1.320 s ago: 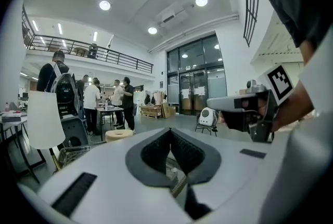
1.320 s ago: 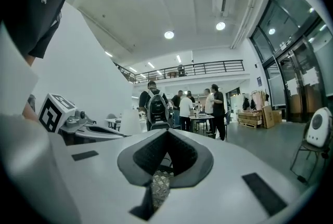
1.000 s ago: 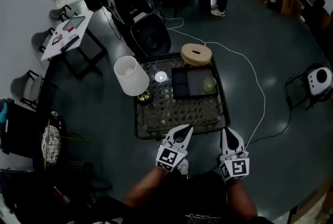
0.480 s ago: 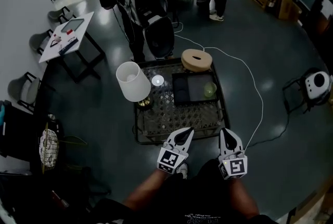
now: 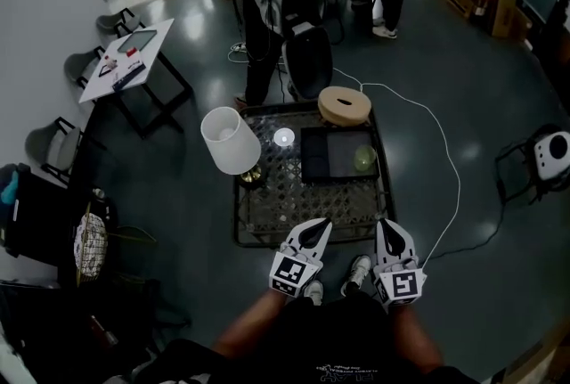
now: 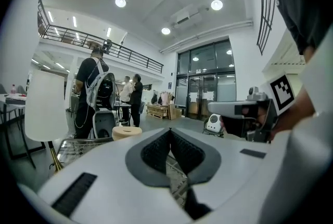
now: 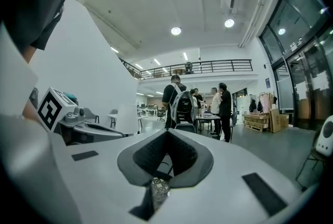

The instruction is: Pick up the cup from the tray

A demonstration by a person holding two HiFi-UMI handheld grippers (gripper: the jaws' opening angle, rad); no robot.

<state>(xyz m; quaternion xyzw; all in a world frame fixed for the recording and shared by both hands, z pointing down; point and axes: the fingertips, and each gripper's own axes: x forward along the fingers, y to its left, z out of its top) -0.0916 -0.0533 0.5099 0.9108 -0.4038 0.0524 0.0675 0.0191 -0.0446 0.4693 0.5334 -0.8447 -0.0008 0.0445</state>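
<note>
A small green cup [image 5: 363, 159] stands at the right end of a dark tray [image 5: 325, 161] on a low wire-mesh table [image 5: 276, 208]. Both grippers hang side by side just in front of the table's near edge, well short of the tray. My left gripper [image 5: 318, 224] is shut with nothing between its jaws, and its tips meet in the left gripper view [image 6: 169, 131]. My right gripper [image 5: 389, 225] is shut and empty too, shown likewise in the right gripper view [image 7: 167, 132]. Neither gripper view shows the cup.
A lamp with a white shade [image 5: 230, 140] stands at the table's left side, and a small white round object [image 5: 284, 137] lies beside the tray. A tan ring-shaped stool [image 5: 344, 105] sits at the far edge. A white cable [image 5: 450, 186] runs along the floor on the right. People stand behind the table.
The person with the backpack has moved away behind the table, and a shoe now shows between the grippers. Both grippers stay shut in nearly the same spot.
</note>
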